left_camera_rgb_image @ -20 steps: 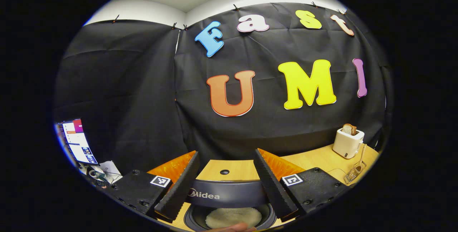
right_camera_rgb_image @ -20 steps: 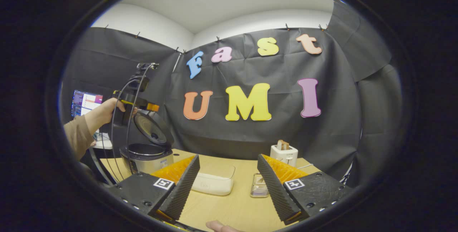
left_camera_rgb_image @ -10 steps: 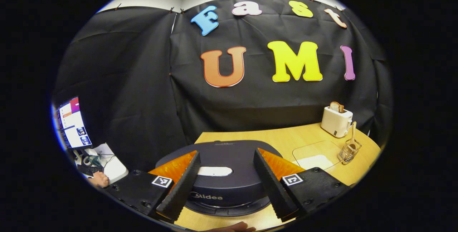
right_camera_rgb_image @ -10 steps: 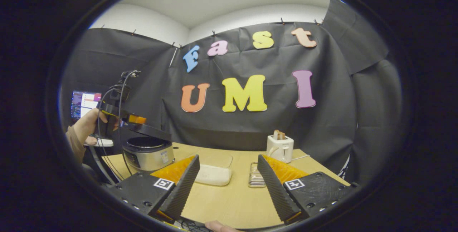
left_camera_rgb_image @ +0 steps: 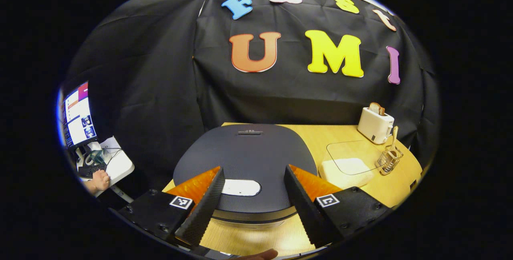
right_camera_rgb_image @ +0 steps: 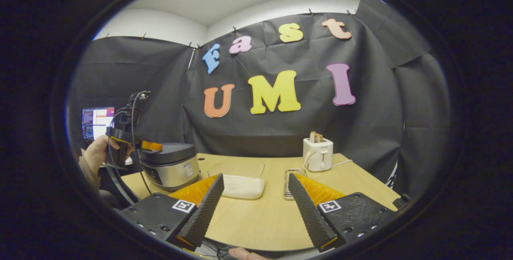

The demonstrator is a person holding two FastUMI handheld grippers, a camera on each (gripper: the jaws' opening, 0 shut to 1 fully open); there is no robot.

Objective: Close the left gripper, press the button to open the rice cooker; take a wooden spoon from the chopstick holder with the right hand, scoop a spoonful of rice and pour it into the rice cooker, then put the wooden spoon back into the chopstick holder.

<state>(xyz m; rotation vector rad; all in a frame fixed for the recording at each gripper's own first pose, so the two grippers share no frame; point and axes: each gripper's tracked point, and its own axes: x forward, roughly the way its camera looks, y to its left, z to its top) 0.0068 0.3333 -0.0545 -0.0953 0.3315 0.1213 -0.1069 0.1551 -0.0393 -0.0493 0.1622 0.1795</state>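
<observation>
Rice cooker (left_camera_rgb_image: pixel 246 160), dark domed lid down, sits between the spread, empty fingers of the left gripper (left_camera_rgb_image: pixel 251 196), pale oval button (left_camera_rgb_image: pixel 240 187) just ahead. Right gripper (right_camera_rgb_image: pixel 254 204) released, over bare wooden table (right_camera_rgb_image: pixel 260 220). At 2 o'clock of cooker: clear rice tub (left_camera_rgb_image: pixel 348 166), wire chopstick holder (left_camera_rgb_image: pixel 388 159) with what looks like a wooden spoon (left_camera_rgb_image: pixel 393 135), white toaster (left_camera_rgb_image: pixel 374 123).

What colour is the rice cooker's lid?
The rice cooker's lid is dark grey, almost black; the left gripper view shows it best.
</observation>
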